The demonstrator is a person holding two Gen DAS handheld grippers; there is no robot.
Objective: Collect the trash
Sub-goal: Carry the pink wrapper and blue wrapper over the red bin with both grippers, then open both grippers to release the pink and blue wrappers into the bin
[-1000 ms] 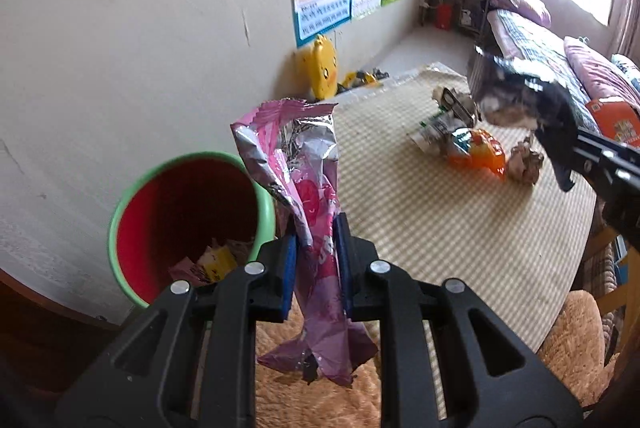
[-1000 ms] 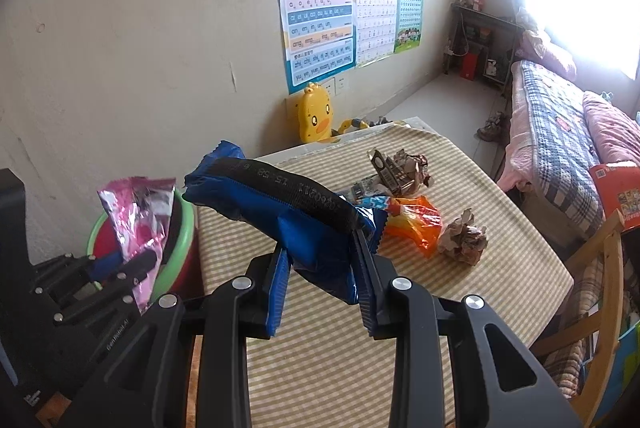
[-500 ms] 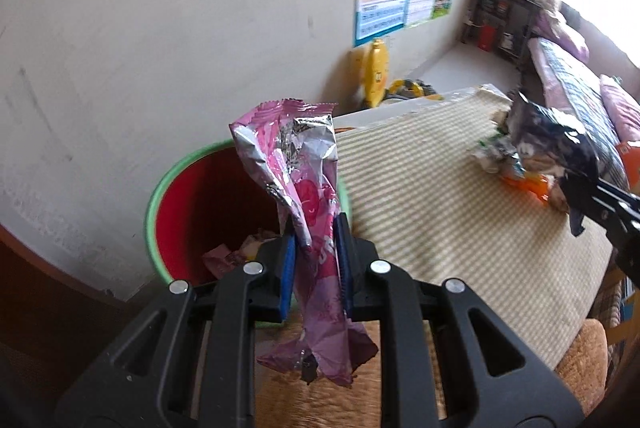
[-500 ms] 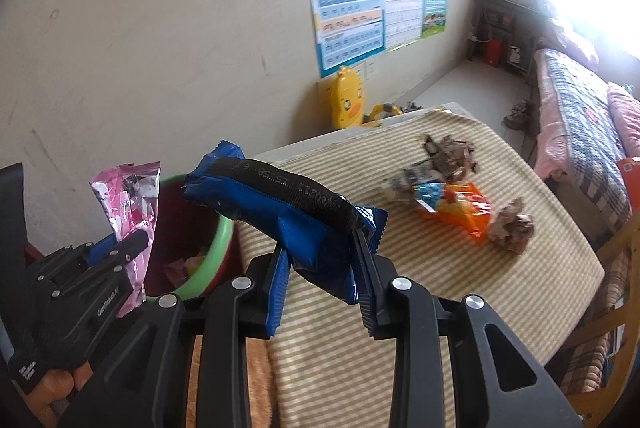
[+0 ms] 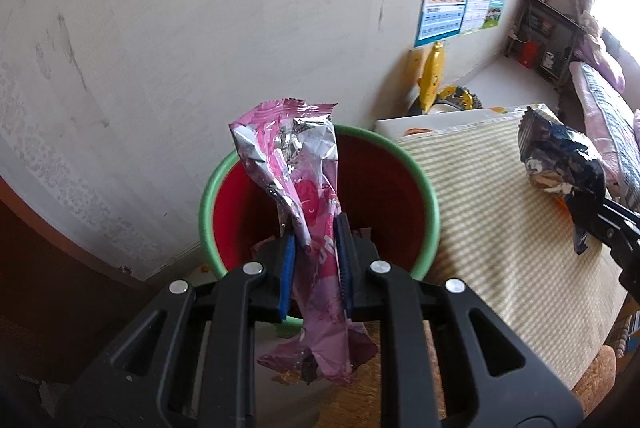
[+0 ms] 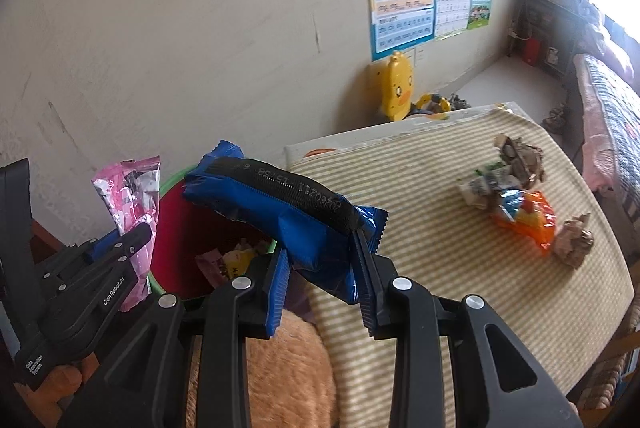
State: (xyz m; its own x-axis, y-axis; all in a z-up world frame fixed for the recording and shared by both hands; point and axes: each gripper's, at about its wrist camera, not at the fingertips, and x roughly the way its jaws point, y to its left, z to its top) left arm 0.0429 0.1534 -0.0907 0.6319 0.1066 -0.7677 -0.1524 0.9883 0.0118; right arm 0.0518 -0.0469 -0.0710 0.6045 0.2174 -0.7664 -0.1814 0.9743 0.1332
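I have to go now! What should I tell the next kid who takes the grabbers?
Left gripper: shut on the pink wrapper, right in front of the red bin.
Right gripper: shut on the blue wrapper, near the bin's rim beside the table.
Done: some trash already lies in the bin.
Left: drop both wrappers in, then fetch the orange wrapper and the crumpled bits on the table.
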